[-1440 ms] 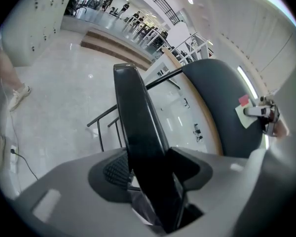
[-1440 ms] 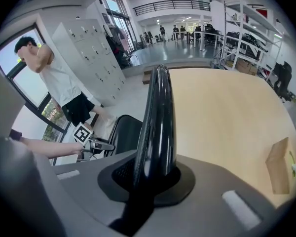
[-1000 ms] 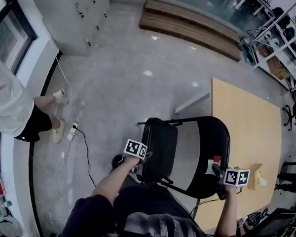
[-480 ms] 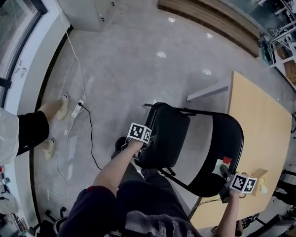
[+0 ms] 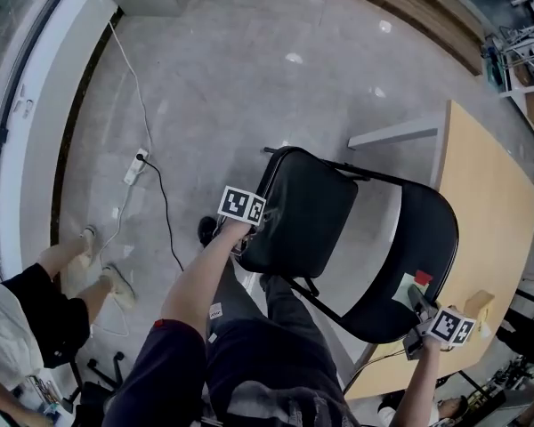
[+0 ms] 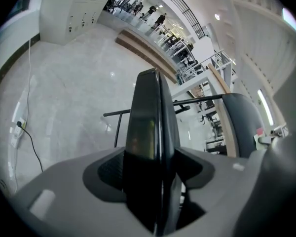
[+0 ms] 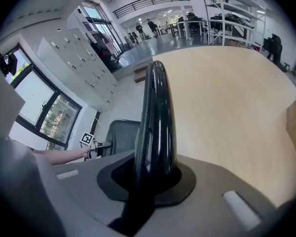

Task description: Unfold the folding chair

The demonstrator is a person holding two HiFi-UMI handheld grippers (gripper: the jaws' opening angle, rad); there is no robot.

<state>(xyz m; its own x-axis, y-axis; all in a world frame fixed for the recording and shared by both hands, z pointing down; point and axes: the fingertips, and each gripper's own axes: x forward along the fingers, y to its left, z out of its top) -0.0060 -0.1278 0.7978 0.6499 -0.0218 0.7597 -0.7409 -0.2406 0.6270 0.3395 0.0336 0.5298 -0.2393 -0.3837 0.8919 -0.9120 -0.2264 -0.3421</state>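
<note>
The black folding chair stands partly opened in the head view, its padded seat (image 5: 307,225) tilted away from the curved backrest (image 5: 414,265). My left gripper (image 5: 243,240) has the seat's near edge (image 6: 148,112) between its pads; they still touch it while the jaws are opening. My right gripper (image 5: 417,299) is shut on the top edge of the backrest (image 7: 155,107), which runs upright through its jaws. The right gripper view also shows the seat (image 7: 121,137) and my left arm beyond it.
A light wooden table (image 5: 489,203) stands right behind the chair, with a small box (image 5: 481,302) on it. A power strip and cable (image 5: 135,165) lie on the grey floor to the left. Another person's legs (image 5: 71,274) are at lower left.
My left gripper has gone down and outward with the seat, so the seat has swung farther from the backrest. The right gripper has hardly moved on the backrest.
</note>
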